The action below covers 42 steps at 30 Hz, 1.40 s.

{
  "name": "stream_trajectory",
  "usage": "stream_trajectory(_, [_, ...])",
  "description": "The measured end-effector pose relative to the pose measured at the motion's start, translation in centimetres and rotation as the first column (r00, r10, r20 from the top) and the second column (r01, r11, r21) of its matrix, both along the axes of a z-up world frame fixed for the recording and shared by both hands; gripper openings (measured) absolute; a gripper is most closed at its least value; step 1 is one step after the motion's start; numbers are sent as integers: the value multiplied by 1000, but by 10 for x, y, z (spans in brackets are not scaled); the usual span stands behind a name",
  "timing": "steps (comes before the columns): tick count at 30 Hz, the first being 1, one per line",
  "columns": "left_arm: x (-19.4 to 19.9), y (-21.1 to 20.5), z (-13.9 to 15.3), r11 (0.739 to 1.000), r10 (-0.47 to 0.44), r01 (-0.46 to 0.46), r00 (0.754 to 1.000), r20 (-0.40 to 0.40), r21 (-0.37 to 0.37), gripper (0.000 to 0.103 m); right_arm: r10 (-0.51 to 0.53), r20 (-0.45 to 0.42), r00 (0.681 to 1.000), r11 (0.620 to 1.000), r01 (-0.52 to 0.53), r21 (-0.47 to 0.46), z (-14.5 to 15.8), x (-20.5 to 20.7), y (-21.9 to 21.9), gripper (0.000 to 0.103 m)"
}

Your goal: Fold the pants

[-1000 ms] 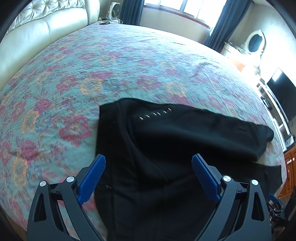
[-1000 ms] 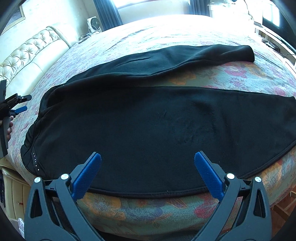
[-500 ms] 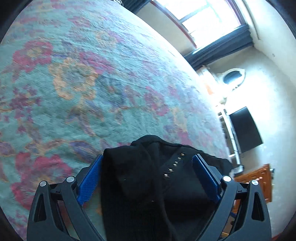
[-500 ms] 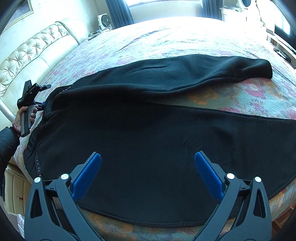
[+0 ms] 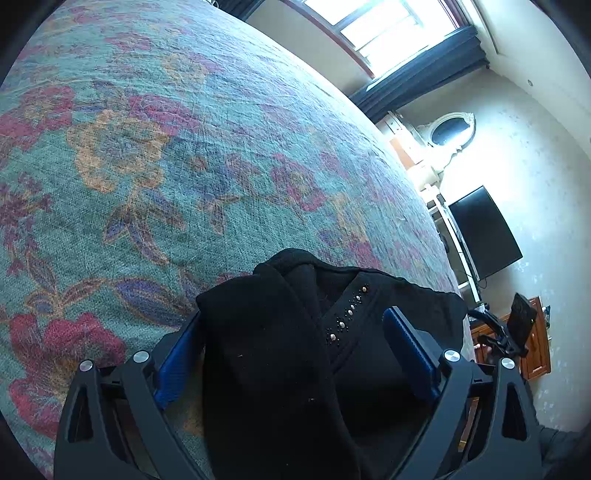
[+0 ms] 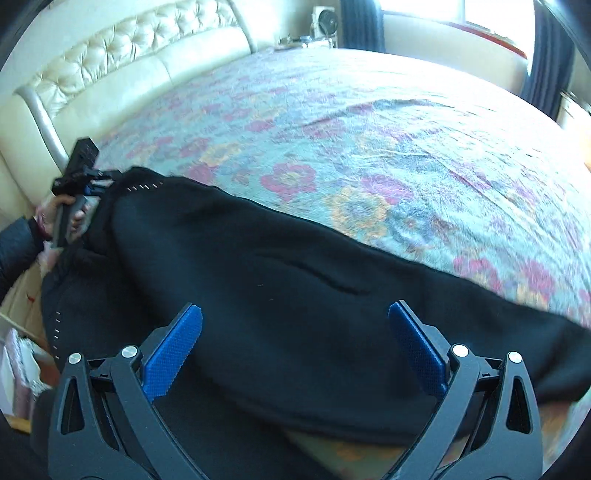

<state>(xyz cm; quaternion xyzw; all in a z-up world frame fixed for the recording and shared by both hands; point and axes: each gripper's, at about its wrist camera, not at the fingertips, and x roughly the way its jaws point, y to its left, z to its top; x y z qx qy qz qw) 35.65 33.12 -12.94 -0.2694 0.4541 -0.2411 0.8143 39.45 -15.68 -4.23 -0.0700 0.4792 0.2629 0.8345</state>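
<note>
Floral bedspread filling frame; window upper right, television right. Black pants bottom center, bunched between spread left gripper. Right gripper spread wide above pants.

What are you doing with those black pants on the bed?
A person is folding black pants on a flowery bedspread. The left gripper has its open fingers around the studded waistband, not yet pinched shut. The right gripper hovers open over a pant leg, holding nothing. The pants lie mostly spread out, not yet folded small.
</note>
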Motion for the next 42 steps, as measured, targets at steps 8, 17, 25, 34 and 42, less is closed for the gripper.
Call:
stream_trajectory(8, [12,5,-20,998,3,-8,997,-74,-66,22,209,-116,971,977,-213,-26,-41,81,16,101])
stream_trajectory(17, [20,4,-16,999,-9,7,998,-70,-36,22,287,-237,928,952,-304,-39,-63,100,25,19])
stream_trajectory(25, [17,-12,6,999,26,-25,999,34,-27,20,269,40,962,947,-257,-191,-23,40,27,6])
stream_trajectory(34, [-50,-6,59,990,24,10,972,236,-140,21,229,442,867,951,-104,-290,44,-124,22,6])
stream_trajectory(42, [-160,-5,29,996,25,-13,989,147,-83,42,272,482,833,922,-82,-377,-13,-264,31,6])
